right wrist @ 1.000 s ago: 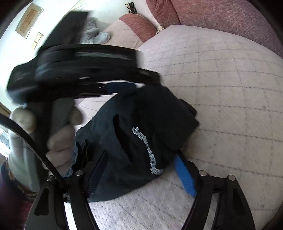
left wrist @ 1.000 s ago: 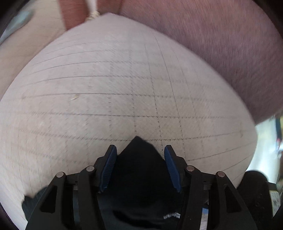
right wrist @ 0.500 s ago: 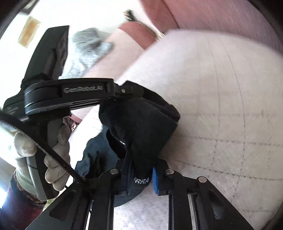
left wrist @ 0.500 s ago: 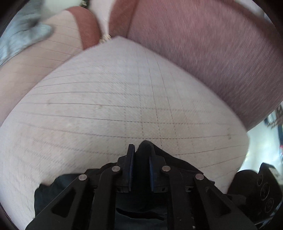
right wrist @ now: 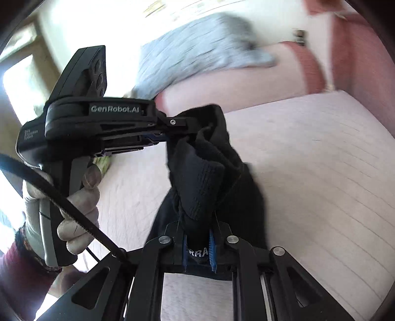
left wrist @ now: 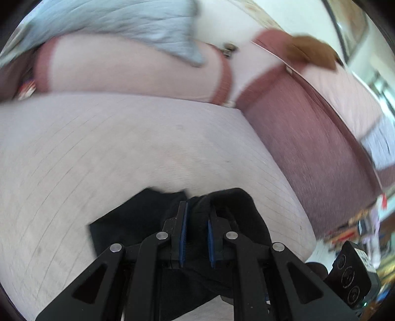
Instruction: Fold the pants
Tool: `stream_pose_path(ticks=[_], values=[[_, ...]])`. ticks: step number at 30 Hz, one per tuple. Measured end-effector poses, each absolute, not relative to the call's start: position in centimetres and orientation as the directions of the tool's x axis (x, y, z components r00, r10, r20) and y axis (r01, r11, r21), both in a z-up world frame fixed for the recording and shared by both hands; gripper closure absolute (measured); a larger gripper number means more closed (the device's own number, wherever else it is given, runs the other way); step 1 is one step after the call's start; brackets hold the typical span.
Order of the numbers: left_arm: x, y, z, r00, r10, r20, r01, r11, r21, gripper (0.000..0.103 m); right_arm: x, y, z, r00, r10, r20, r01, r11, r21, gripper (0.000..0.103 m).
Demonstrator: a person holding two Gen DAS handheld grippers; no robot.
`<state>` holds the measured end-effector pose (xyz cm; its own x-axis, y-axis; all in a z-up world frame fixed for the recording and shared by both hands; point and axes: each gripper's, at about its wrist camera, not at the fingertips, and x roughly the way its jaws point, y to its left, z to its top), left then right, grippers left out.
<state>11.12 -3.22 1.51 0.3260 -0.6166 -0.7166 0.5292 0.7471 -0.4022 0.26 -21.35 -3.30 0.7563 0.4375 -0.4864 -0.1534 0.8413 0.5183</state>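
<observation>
black knit fabric pants [right wrist: 209, 172] are hanging bunched above the pale quilted bed [right wrist: 321, 172], left gripper [left wrist: 196, 222] clamping one fold, right gripper [right wrist: 198, 243] jaws closing on another.

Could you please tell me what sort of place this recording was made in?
Most likely a living room at home: a reddish-brown upholstered sofa under a pale quilted cover, a grey garment heaped on its arm, and a framed picture on the wall.
</observation>
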Motion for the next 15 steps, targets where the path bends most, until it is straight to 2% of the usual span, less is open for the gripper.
stream_pose_path(ticks=[8, 11, 13, 15], values=[[14.6, 5.0, -6.1, 0.327, -0.612, -0.720, 0.311, 0.789, -0.529, 0.091, 5.1, -13.7, -6.8, 0.634, 0.465, -0.618, -0.243, 0.878, 0.412, 0.088], [14.9, 7.7, -7.2, 0.329, -0.631, -0.702, 0.252, 0.776, -0.579, 0.090, 5.3, -13.7, -7.2, 0.618, 0.487, -0.617, -0.257, 0.867, 0.427, 0.076], [14.9, 8.9, -7.4, 0.341, -0.626, -0.701, 0.225, 0.779, -0.586, 0.089, 5.1, -14.1, -7.0, 0.599, 0.534, -0.597, -0.287, 0.839, 0.462, 0.058], [14.7, 10.4, -7.3, 0.362, -0.611, -0.704, 0.197, 0.788, -0.583, 0.085, 4.2, -14.6, -6.8, 0.584, 0.564, -0.584, -0.308, 0.820, 0.483, 0.052]])
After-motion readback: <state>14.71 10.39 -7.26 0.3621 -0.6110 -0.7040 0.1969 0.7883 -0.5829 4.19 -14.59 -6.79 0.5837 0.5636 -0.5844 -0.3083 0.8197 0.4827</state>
